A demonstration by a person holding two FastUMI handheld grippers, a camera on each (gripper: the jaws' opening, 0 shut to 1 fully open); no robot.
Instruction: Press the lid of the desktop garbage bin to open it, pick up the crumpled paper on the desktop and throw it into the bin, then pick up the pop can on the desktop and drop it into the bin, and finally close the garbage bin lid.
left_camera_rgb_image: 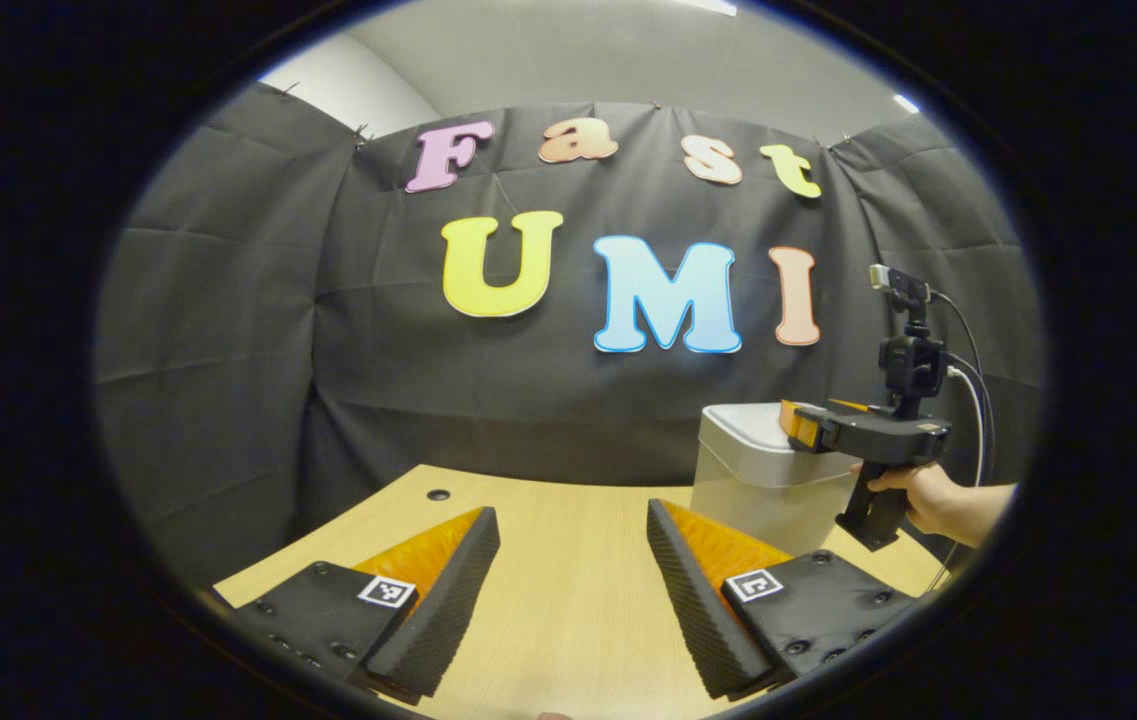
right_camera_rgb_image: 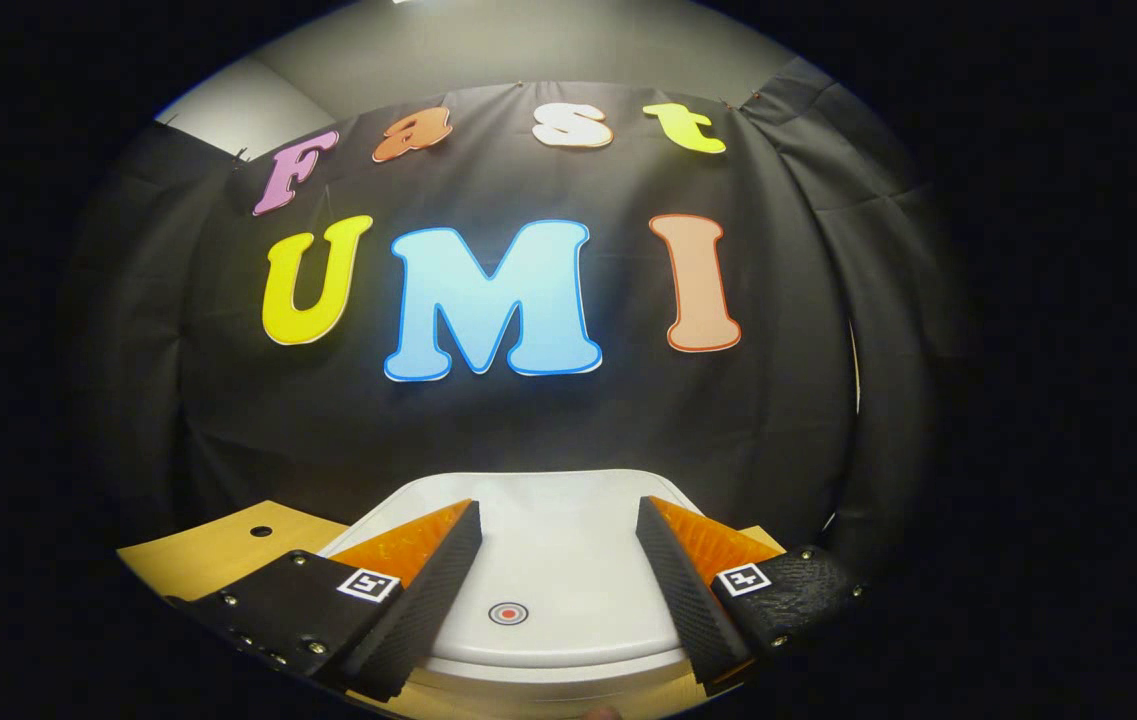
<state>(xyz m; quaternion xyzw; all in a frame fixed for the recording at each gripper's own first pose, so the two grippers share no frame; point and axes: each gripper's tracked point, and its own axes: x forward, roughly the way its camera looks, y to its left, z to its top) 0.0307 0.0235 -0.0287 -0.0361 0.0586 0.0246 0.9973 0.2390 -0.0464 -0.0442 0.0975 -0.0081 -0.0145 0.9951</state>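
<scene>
Left gripper view: right gripper (left_camera_rgb_image: pixel 796 424), hand-held, open above bin lid (left_camera_rgb_image: pixel 750 428).

Lit from overhead: bright white ceiling strip lights (left_camera_rgb_image: pixel 906 103) at the top of the left gripper view. Evenly bright on the pale wooden tabletop (left_camera_rgb_image: pixel 568 560), dim across the booth's black cloth wall (left_camera_rgb_image: pixel 228 330). Soft sheen on the white plastic bin lid (right_camera_rgb_image: pixel 558 560) in the right gripper view, no harsh glare. Strong fisheye bending toward the rims, with darkening and slight softness there. Sharp through the centre; faint shadows under the near fingers.
</scene>
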